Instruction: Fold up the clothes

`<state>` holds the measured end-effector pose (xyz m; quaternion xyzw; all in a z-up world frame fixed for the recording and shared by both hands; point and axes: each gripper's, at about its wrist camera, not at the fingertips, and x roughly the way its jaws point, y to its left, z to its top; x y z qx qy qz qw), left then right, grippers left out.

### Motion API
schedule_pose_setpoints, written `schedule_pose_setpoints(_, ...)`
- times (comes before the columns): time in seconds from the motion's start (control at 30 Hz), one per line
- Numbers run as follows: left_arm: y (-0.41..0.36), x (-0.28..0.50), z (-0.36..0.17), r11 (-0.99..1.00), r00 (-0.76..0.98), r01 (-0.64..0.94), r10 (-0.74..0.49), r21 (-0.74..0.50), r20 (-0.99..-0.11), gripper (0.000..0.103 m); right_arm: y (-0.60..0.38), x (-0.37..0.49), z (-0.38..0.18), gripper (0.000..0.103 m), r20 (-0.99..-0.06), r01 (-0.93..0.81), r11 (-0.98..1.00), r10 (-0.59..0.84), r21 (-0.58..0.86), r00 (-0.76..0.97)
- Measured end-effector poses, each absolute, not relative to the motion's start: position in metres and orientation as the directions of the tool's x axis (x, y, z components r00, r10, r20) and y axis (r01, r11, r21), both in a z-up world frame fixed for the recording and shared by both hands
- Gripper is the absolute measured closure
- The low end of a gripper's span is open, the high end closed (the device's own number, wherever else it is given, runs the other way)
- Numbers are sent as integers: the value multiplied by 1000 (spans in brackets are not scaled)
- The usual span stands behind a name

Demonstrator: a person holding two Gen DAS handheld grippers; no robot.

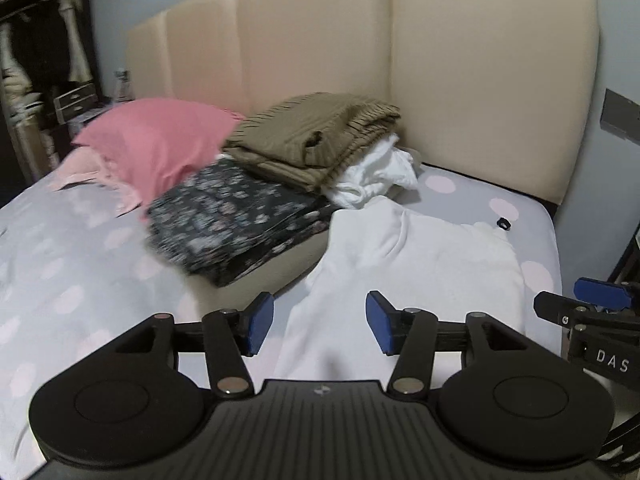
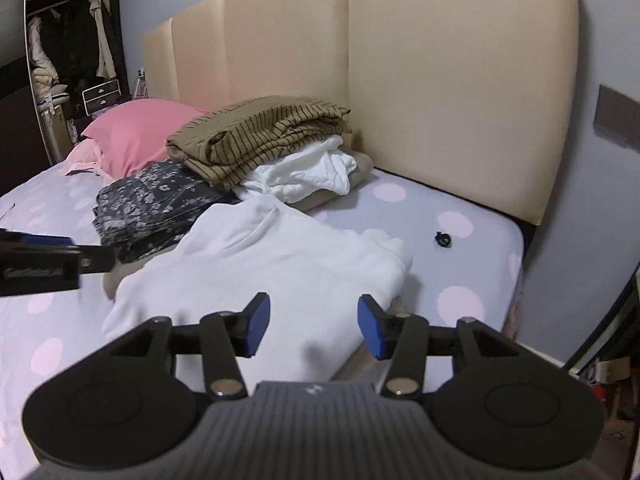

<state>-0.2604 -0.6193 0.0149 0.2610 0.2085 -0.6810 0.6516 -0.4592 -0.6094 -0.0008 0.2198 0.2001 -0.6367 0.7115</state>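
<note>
A white garment [image 1: 412, 264] lies spread on the bed right in front of both grippers; it also shows in the right wrist view [image 2: 280, 268]. My left gripper [image 1: 320, 322] is open and empty just above its near edge. My right gripper [image 2: 314, 322] is open and empty above its near right corner. Behind it lie a folded dark floral garment [image 1: 232, 220], an olive striped folded garment [image 1: 316, 136] and a crumpled white cloth [image 1: 376, 176].
A pink pillow [image 1: 156, 140] lies at the back left. A beige padded headboard [image 1: 480, 80] stands behind the bed. A small black object [image 2: 442, 239] lies on the dotted sheet [image 2: 460, 216]. The bed's right edge [image 2: 516, 280] is close. An open wardrobe [image 2: 68, 60] stands at far left.
</note>
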Motion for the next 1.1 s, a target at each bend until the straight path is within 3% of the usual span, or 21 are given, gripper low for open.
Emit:
schedule_pose_setpoints(0.27,-552,-260,26,-42,28,994,-793,100,-609,41,-545,-466,5,47,-571,987,106,-807,117,154)
schedule_pose_setpoints(0.33,-540,-263,25,-26,40,995,-791,99,-611,37,-532,-468,4,39,-580,986,105,-799,126,159)
schedule_pose_setpoints(0.43,-525,-266,18,-8,23,999,-777,46,-629,34,-518,-470,0,37,-598,986,105,-785,132,163)
schedule_pose_setpoints(0.53,-513,-269,5,-14,-10,1000,-759,0,-651,34,-509,-472,-4,37,-620,984,100,-766,146,170)
schedule_pose_setpoints(0.73,-495,-277,-18,-6,9,1000,-737,20,-676,34,-496,-471,-14,37,-660,986,90,-733,140,161)
schedule_pose_setpoints(1.1,-489,-290,-24,-18,20,999,-729,49,-685,33,-485,-467,-16,35,-640,988,114,-753,103,153)
